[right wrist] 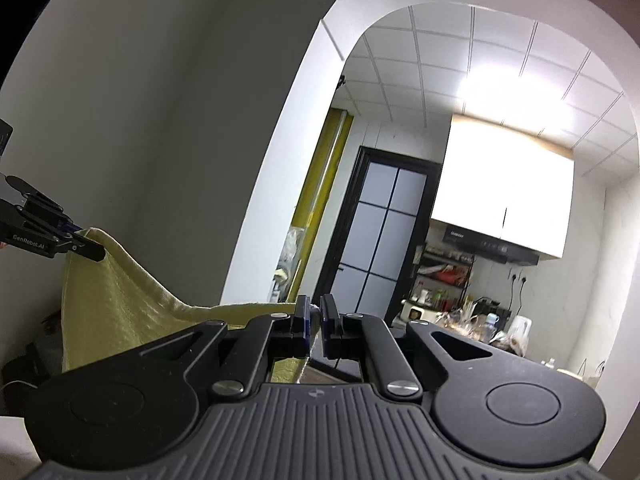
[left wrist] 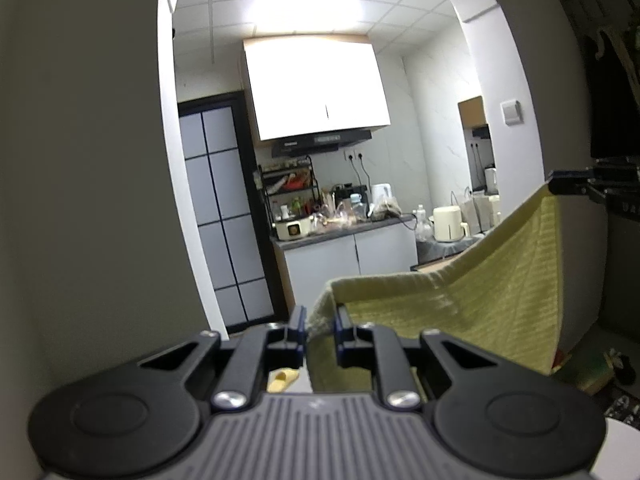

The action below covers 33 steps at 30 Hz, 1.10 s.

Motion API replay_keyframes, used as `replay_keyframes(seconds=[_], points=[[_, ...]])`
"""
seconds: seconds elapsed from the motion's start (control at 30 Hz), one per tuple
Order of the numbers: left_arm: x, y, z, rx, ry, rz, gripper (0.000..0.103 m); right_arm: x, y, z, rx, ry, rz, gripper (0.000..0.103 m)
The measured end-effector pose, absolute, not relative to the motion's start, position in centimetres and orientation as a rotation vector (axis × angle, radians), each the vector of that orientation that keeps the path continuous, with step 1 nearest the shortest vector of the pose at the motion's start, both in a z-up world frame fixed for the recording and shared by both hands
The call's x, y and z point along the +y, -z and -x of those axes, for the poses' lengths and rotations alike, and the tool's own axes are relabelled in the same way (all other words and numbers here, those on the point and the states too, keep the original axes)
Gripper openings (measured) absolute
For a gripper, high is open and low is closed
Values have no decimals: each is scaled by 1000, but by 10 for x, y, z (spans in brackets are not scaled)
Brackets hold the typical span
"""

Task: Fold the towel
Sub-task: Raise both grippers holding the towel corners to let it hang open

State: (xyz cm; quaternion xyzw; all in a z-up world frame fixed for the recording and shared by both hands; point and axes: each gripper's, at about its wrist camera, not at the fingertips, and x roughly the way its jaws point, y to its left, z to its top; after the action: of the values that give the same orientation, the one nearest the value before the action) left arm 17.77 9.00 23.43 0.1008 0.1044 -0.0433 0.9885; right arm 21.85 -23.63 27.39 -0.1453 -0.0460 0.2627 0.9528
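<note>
The ribbed yellow-green terry towel (left wrist: 480, 280) hangs in the air, sagging between both claws. The left gripper (left wrist: 318, 334) pinches its left corner, and the right gripper (right wrist: 315, 322) is clamped on its right corner. It looks soft, light and limp, best held by the corners.

Towel (left wrist: 500, 280) — yellow-green, ribbed weave, held aloft by two corners.
From the left wrist view it spans from a bunched corner at 6 o'clock up to a second corner at 3 o'clock, the top hem sagging in a curve between, the body hanging slack below. From the right wrist view the sheet runs from 9 o'clock to centre; its lower edge is cut off, probably hanging free.
</note>
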Motion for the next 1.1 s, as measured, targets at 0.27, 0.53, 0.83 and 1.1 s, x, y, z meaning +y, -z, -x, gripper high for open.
replay_keyframes(seconds=[0.27, 0.53, 0.83, 1.1], points=[[93, -203, -196, 267, 117, -172, 15, -240, -248, -224, -28, -533, 290, 6], [98, -179, -169, 322, 136, -138, 15, -255, -219, -205, 49, -557, 257, 6], [97, -176, -133, 320, 162, -101, 15, -264, -212, -161, 59, -571, 261, 6], [91, -173, -111, 332, 199, -80, 15, -278, -215, -130, 65, -577, 262, 6]])
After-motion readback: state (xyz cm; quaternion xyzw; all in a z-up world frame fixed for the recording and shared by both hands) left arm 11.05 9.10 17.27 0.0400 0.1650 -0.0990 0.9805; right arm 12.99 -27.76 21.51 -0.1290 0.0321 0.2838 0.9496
